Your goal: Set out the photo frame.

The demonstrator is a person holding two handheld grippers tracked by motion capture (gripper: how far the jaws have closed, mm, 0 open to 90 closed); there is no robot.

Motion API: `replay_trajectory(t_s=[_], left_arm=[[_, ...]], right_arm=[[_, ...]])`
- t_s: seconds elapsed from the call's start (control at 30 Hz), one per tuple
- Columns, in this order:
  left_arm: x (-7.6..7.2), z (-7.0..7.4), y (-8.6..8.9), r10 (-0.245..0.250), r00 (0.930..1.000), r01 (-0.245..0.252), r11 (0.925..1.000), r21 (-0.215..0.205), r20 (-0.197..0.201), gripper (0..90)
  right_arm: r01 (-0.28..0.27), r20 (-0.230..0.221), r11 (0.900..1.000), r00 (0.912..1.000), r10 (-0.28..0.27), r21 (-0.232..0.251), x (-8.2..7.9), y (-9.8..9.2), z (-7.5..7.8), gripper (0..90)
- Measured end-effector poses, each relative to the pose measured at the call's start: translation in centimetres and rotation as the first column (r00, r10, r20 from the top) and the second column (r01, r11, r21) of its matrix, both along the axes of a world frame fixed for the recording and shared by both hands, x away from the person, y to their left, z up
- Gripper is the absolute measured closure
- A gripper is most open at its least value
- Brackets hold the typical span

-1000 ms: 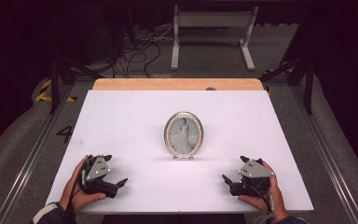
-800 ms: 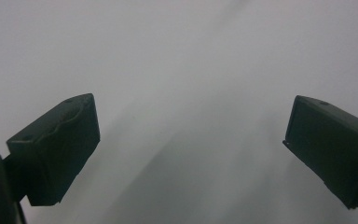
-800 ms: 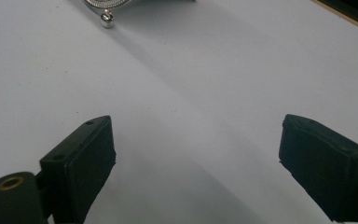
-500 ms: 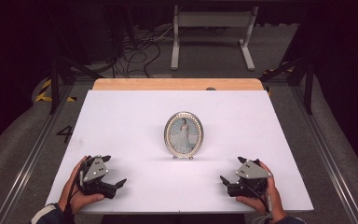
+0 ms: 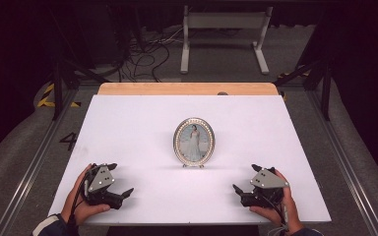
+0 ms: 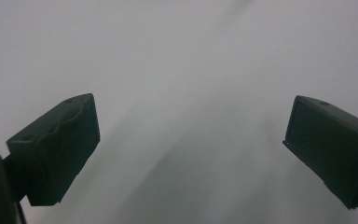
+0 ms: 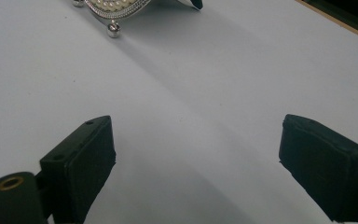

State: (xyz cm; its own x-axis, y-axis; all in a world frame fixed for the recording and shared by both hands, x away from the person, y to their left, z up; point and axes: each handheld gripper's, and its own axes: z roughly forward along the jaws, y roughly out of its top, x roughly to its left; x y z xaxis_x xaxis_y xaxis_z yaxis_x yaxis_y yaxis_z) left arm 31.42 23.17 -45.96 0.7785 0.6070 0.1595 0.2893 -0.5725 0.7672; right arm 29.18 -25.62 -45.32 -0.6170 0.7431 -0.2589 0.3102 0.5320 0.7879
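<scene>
An oval photo frame (image 5: 194, 142) with a pearl-studded silver rim stands upright on small ball feet at the middle of the white table (image 5: 142, 123). It holds a picture of a figure in a pale dress. My left gripper (image 5: 120, 178) rests near the front left edge in a hand, jaws wide apart and angled toward the centre. In the left gripper view, bare tabletop lies between the open jaws of the left gripper (image 6: 191, 107). My right gripper (image 5: 245, 177) sits at the front right, also open. The right gripper (image 7: 196, 121) points toward the frame's lower rim (image 7: 114, 7).
A wooden strip (image 5: 187, 88) runs along the table's far edge. Beyond it are floor cables (image 5: 147, 49) and a white stand (image 5: 224, 29). Metal rails (image 5: 34, 162) flank both sides of the table.
Almost nothing differs. The right gripper has drifted a touch to the left and toward the near edge. The frame stays put.
</scene>
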Motion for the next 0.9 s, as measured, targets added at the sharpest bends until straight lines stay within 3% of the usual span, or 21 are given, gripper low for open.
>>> replay_trajectory(t_s=[0.9], left_arm=[[0.56, 0.22, -0.07, 0.005, 1.0000, -0.005, 1.0000, -0.006, 0.003, 3.4]], right_arm=[[0.014, 0.003, 1.000, 0.9999, -0.014, 0.010, -0.01, -0.64, 0.00, 10.4]])
